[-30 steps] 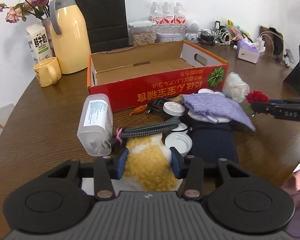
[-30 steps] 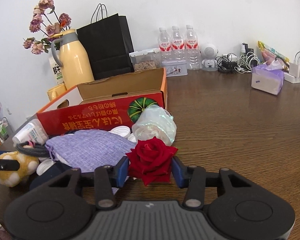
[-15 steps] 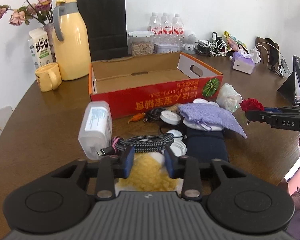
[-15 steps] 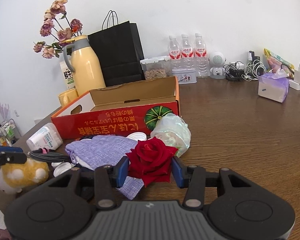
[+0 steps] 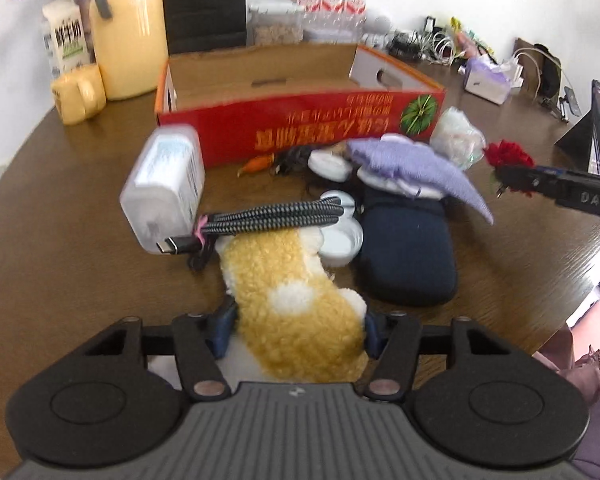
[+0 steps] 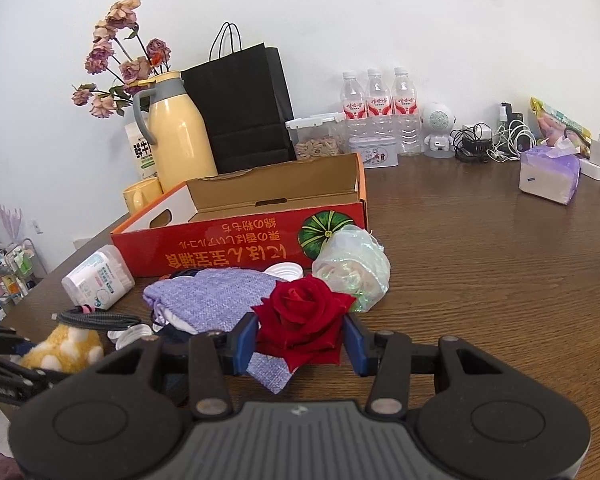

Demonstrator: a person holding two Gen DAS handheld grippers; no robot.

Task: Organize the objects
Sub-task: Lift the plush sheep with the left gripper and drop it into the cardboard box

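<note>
Plush toy point(image 5: 296, 308), curly yellow with white spots, between just-widened left fingers point(image 5: 222, 330); right fingers point(image 6: 244, 340) clasp rose point(image 6: 304, 316).

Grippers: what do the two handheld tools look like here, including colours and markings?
Both match: black bodies, ribbed grey top plate, two round black discs, black linkage arms with silver rivets, blue finger pads. The right gripper, seen from the side, carries pale "DAS" lettering. The left gripper shows no lettering.

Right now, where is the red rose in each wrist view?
Left wrist view: red rose at the right edge, ahead of the right gripper.
Right wrist view: low centre, between that gripper's fingers.
Shared landmark: the red cardboard box, behind the rose.
</note>
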